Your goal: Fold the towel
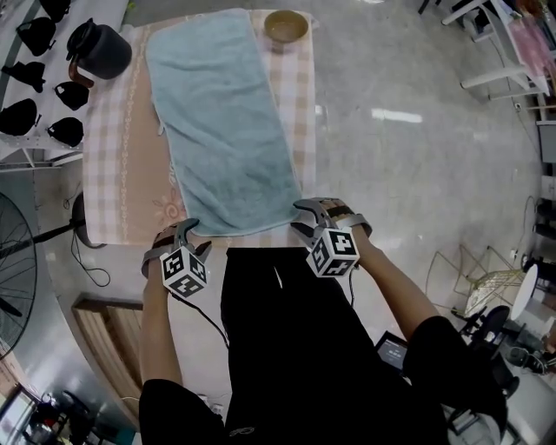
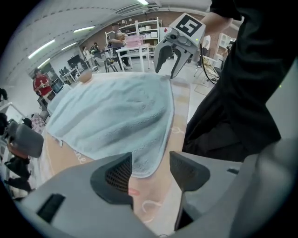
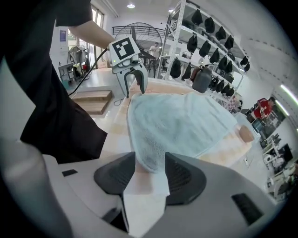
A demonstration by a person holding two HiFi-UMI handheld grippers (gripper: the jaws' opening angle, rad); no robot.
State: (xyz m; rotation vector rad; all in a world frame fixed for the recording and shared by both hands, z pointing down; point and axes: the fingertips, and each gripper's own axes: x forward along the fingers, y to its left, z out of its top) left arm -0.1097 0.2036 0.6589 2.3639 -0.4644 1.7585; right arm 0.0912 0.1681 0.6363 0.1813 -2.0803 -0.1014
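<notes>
Now the towel (image 1: 221, 130) lies flat and lengthwise on the worktop (image 1: 104, 235), over a checked cloth (image 1: 300, 96). Its near edge is by the person and its far edge is close to a bowl (image 1: 286, 26).

The left gripper (image 2: 151, 169) points down at the near left corner. Its jaws are wide apart, with the rounded corner lying between them and neither pad touching it. The right gripper (image 3: 150, 172) is at the near right corner. Its jaws are narrower, and the corner fills most of the gap, but it does not look pinched yet.

The step in hand seems to be taking both near corners so the near edge can be carried over to the far one. To do it well:

- Each pair of jaws should reach a little past the hem, so the grip is on the body of the towel and not only its rim.
- Both should close fully before any lift.
- The pads should gather only the towel. The cloth lies directly under it and could come up too.
- The two corners are best raised together and level, with the edge between them taut, then laid squarely on the far corners, short of the bowl.
</notes>
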